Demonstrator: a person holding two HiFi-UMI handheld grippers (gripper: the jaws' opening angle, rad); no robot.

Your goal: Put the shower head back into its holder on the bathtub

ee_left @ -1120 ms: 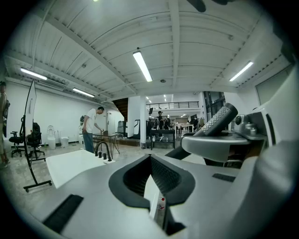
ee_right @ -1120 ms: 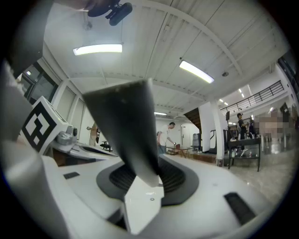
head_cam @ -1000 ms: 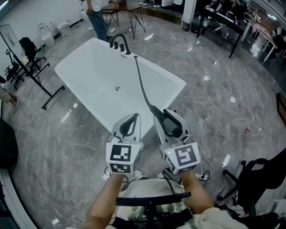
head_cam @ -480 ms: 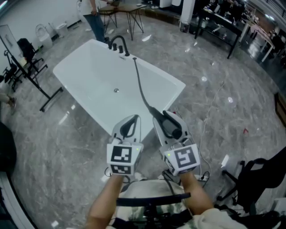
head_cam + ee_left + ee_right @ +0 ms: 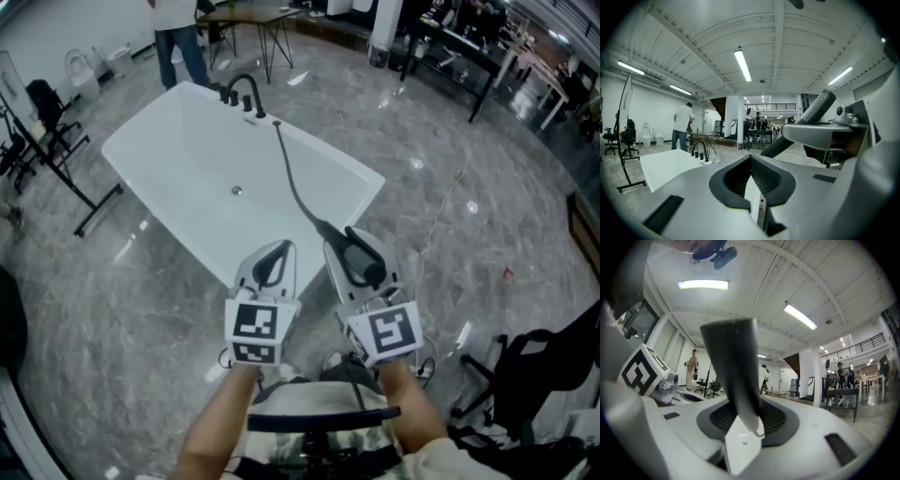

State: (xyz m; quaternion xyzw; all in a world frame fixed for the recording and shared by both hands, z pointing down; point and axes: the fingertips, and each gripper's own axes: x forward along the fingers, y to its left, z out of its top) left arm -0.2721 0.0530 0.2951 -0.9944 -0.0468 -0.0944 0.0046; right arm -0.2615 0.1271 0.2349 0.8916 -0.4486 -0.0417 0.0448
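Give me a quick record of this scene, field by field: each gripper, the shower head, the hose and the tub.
left gripper: shut, nothing between the jaws
right gripper: shut on the shower head
hose: runs from the shower head along the bathtub to the faucet end
task state: shower head not yet in its holder
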